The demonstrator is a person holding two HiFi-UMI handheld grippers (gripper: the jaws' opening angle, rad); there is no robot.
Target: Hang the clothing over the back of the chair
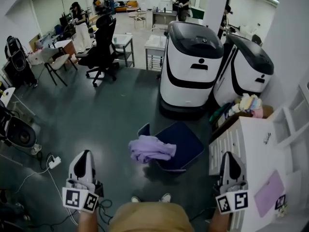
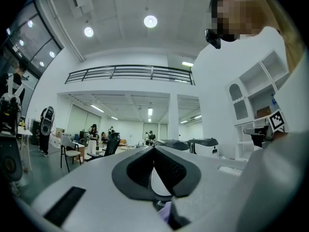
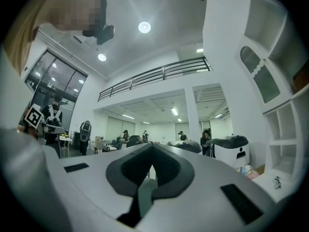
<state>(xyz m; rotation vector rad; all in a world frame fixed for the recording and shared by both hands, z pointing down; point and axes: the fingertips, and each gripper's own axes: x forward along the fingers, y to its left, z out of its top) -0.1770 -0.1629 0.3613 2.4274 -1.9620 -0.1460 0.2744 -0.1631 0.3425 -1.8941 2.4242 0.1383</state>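
Observation:
A lavender garment (image 1: pixel 149 149) lies bunched over the left edge of a dark blue chair (image 1: pixel 181 144) on the floor in front of me. My left gripper (image 1: pixel 83 167) is held low at the left, short of the chair, its jaws shut with nothing between them. My right gripper (image 1: pixel 231 168) is at the right, beside the white cabinet, also shut and empty. In the left gripper view the jaw tips of the left gripper (image 2: pixel 154 150) meet, and a sliver of the lavender garment (image 2: pixel 166 212) shows beneath them. In the right gripper view the right gripper (image 3: pixel 153 148) has its tips together.
Two white service robots with black tops (image 1: pixel 190 66) (image 1: pixel 246 66) stand just behind the chair. A white cabinet (image 1: pixel 246 149) is at my right, with a box of coloured cloths (image 1: pixel 246 105) behind it. A power strip (image 1: pixel 54 162) with cables lies at the left. A black office chair (image 1: pixel 101 47) and people are farther back.

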